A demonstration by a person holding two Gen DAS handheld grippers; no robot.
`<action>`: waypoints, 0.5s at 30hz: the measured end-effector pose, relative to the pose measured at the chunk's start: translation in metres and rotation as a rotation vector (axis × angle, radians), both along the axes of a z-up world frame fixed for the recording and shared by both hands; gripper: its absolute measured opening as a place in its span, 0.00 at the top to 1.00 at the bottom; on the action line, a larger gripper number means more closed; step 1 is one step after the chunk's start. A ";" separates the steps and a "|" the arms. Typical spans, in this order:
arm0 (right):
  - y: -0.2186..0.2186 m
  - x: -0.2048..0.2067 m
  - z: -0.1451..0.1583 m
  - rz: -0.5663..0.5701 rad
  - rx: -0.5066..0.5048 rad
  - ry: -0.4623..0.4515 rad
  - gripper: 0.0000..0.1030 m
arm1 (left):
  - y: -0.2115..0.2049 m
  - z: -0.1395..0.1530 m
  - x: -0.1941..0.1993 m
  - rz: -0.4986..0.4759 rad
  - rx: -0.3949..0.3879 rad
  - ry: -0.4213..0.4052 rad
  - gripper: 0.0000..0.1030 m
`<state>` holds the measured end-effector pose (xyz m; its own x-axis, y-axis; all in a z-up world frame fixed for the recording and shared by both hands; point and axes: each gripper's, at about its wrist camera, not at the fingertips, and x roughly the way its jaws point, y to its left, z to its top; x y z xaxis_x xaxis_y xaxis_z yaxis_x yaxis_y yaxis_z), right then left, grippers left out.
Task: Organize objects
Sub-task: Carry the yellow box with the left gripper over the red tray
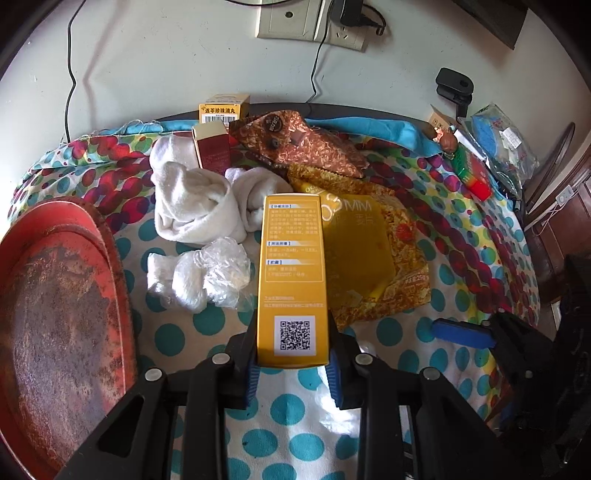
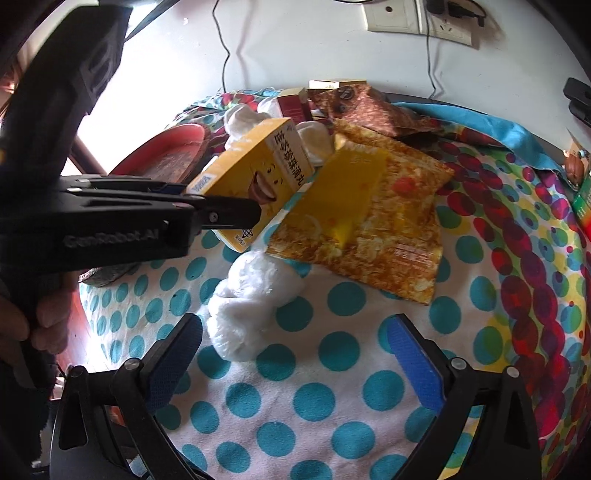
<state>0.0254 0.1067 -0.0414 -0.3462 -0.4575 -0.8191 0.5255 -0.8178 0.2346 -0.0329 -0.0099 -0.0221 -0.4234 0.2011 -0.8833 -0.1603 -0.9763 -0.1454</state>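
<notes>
Two blue pads of the left gripper (image 1: 291, 363) clamp the yellow medicine box (image 1: 291, 277) at its QR-code end, lifted beside the oatmeal packet (image 1: 373, 258). It looks light, thin-walled cardboard, easily crushed. Right gripper (image 2: 295, 365) hangs open, empty.

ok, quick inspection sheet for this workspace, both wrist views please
Surface: polka-dot cloth over the table.
Job's things: yellow box held off the cloth; second yellow box and red box at the back; snack packets.
Clutter: white towel, crumpled plastic wrap, worn red tray.
Grippers: left gripper shut on the yellow box; right gripper open, holding nothing.
Cables: black cables hang down the wall.
Surroundings: wall socket with plugged charger.
</notes>
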 end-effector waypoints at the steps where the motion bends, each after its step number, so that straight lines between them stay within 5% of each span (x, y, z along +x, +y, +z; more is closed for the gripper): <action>1: -0.003 0.001 0.000 0.009 0.004 0.001 0.06 | -0.001 0.003 0.002 0.004 -0.005 0.006 0.72; 12: -0.032 0.004 -0.005 0.043 0.078 0.005 0.31 | -0.018 0.019 0.024 0.023 -0.031 0.015 0.72; 15: -0.036 0.002 -0.009 0.035 0.087 -0.005 0.52 | -0.030 0.025 0.030 0.047 -0.026 0.027 0.72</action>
